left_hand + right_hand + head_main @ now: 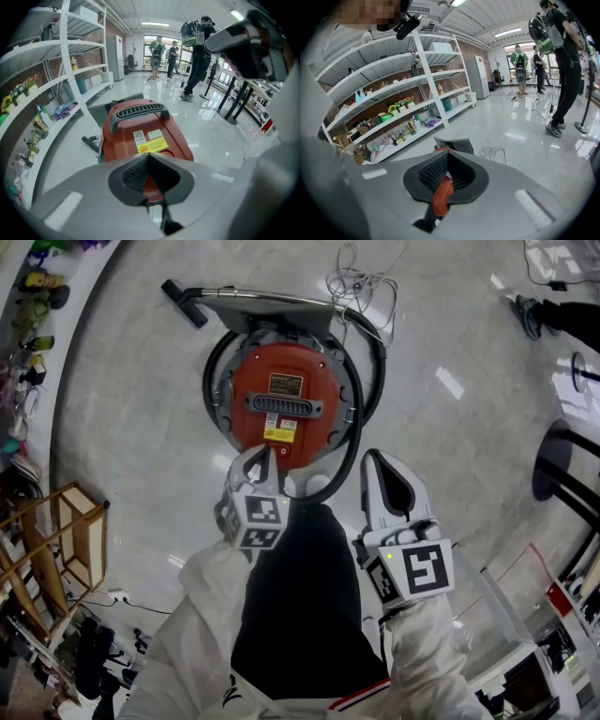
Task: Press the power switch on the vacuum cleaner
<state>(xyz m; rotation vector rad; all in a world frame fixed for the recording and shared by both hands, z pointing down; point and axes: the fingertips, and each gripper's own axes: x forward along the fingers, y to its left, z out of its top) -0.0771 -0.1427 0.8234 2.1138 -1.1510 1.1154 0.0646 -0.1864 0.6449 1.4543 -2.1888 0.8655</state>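
Two grippers here, both with fingers pressed together and nothing pinched between them. Closest in the head view are the person's white sleeves and black trousers [300, 615].

The left gripper [269, 456] has its tip at the near edge of the vacuum [281, 395], right by the yellow sticker [276, 434]. Can't tell if it's actually touching. In the left gripper view the closed tips sit low in front of the red lid, with the sticker and the grey handle [139, 110] beyond them.

The right gripper [371, 460] hangs just beside the vacuum's near right side, next to the black hose [354, 437]. In its own view only a sliver of red shows through the gap behind the closed fingers [433, 171].

The vacuum sits on the shiny floor [450, 446] with the hose looped round it. A metal tube runs across its far side and ends in a black nozzle [183, 302] on the left, and there's a tangle of white cable [361, 282] past that. I can't pick out the switch itself.

Off to the left are white shelves [70, 44] with bottles and small stuff. Further back, several people [197, 51] are standing around.
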